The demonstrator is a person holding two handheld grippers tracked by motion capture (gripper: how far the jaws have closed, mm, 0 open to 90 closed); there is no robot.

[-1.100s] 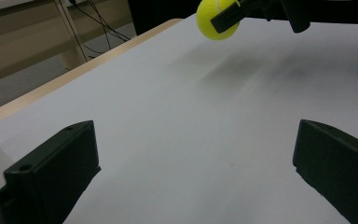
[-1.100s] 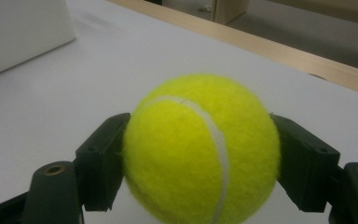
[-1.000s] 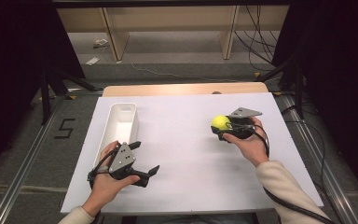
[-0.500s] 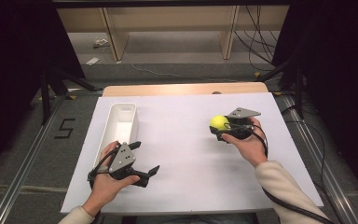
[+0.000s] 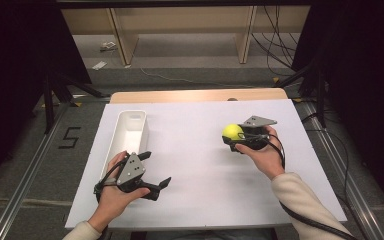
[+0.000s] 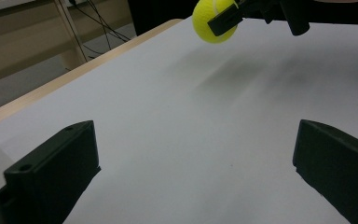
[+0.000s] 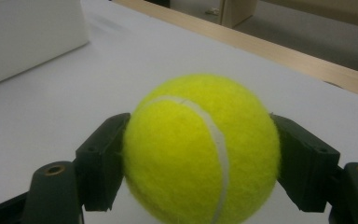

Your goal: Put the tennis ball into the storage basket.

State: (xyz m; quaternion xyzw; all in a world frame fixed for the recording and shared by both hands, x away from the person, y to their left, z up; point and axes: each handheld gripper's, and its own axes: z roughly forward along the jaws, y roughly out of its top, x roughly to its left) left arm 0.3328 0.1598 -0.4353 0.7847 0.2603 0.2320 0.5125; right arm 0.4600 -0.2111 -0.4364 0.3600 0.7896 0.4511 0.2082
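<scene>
We see a fuzzy yellow-green tennis ball with a curved white seam, clamped between the black jaws of the right gripper above the right part of the white table sheet. Our left gripper rests with jaws spread wide, nothing between them, beside a long white plastic tray. Wooden shelving stands beyond.

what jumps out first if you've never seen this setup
The bright yellow tennis ball stands out at once, clamped in the right gripper above the right half of the white table. Next comes the long white bin lying at the table's left side. Just below it, the left gripper is open with nothing between its jaws.
</scene>
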